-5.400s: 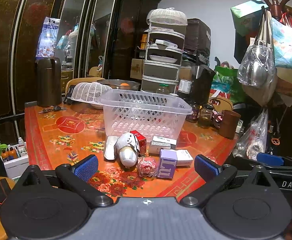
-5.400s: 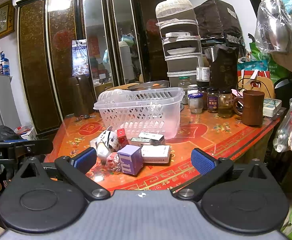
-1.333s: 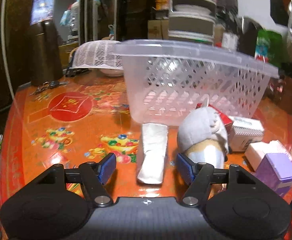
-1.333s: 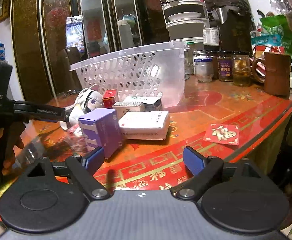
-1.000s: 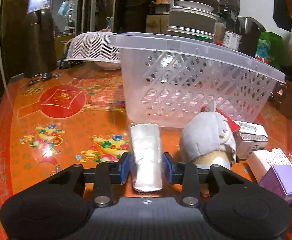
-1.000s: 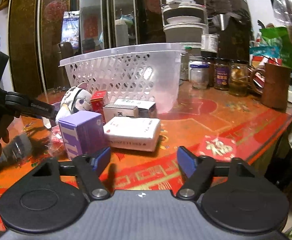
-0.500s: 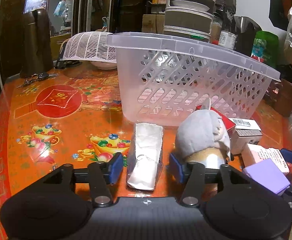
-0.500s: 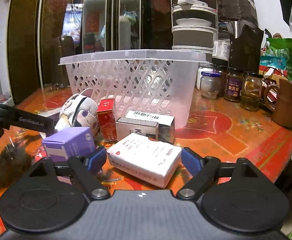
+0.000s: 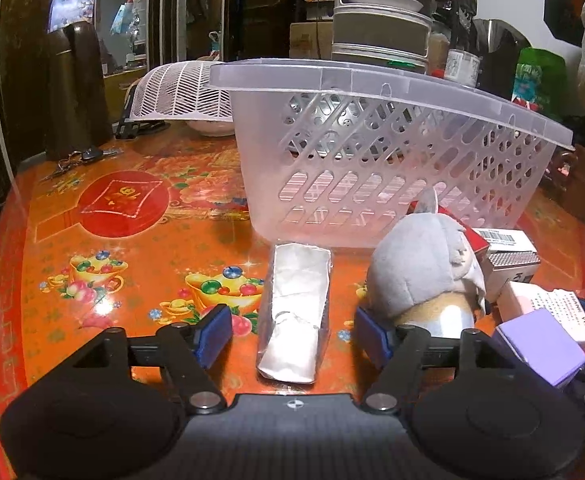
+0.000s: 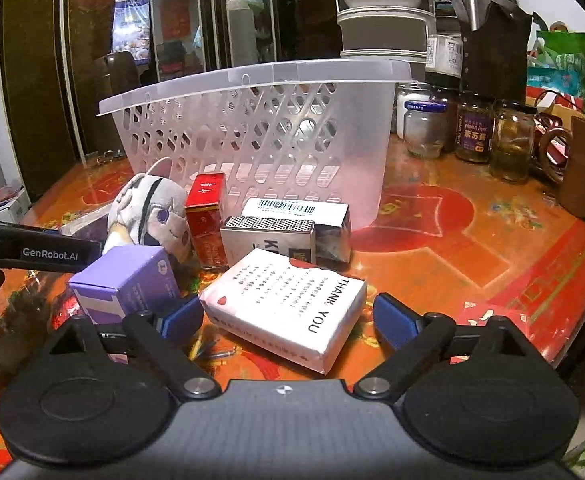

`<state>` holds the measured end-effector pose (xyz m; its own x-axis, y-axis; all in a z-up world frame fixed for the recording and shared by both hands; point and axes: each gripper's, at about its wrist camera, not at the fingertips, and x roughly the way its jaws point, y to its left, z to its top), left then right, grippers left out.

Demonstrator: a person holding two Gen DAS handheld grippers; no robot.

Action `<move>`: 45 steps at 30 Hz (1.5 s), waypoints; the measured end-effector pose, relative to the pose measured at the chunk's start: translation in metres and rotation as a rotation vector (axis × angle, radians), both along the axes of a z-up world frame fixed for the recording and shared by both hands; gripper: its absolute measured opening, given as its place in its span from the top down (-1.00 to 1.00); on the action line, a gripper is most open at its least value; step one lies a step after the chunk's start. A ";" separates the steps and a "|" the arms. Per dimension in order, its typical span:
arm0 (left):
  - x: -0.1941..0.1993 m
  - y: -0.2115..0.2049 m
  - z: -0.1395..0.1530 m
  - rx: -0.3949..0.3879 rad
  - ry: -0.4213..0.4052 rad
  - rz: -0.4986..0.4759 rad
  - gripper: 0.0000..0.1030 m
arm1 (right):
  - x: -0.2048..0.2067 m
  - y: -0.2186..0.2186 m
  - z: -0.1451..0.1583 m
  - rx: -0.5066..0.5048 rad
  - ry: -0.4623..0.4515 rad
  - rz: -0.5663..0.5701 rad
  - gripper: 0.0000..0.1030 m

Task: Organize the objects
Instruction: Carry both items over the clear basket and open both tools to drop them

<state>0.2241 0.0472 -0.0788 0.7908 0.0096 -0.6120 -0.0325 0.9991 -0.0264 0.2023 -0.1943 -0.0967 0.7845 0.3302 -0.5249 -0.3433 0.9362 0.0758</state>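
Released since a second ago: silver foil packet [image 9: 294, 316], clamped then, now lying flat between the just-opened blue pads of the left gripper [image 9: 294, 334], touching neither. Spread wide after opening too, right gripper [image 10: 288, 320], straddling the glossy white "THANK YOU" box [image 10: 288, 306], pads apart from its sides. Beyond at 12 o'clock, translucent lattice plastic basket [image 9: 372, 168]; grey plush toy [image 9: 420, 276] at 2 o'clock from the packet.
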 end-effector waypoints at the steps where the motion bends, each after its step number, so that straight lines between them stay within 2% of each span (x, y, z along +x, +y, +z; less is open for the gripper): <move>1: 0.000 -0.001 0.000 0.004 -0.001 0.001 -0.22 | -0.001 0.000 -0.001 -0.005 -0.004 0.003 -0.83; 4: -0.001 0.000 0.001 0.002 -0.010 0.007 0.13 | -0.004 0.003 -0.002 -0.033 -0.017 0.009 -0.81; 7: -0.002 0.005 0.002 -0.027 -0.017 0.012 0.26 | -0.008 0.005 -0.006 -0.054 -0.048 0.008 -0.78; 9: -0.002 0.007 0.002 -0.040 -0.019 0.010 0.26 | -0.009 0.004 -0.005 -0.044 -0.051 0.005 -0.67; 16: -0.002 0.009 0.001 -0.050 -0.023 0.002 0.27 | -0.009 -0.004 -0.002 -0.006 -0.047 0.006 -0.65; 28: -0.024 0.006 0.016 -0.035 -0.139 -0.004 0.27 | -0.026 -0.031 0.019 0.032 -0.113 -0.020 -0.64; 33: -0.048 0.006 0.043 -0.044 -0.192 -0.018 0.27 | -0.033 -0.042 0.043 0.060 -0.147 0.005 -0.65; 39: -0.072 0.003 0.094 -0.065 -0.268 -0.050 0.27 | -0.033 -0.049 0.083 0.110 -0.196 0.036 -0.64; 45: -0.071 -0.009 0.127 -0.100 -0.295 -0.111 0.27 | -0.023 -0.037 0.120 0.069 -0.260 0.041 -0.65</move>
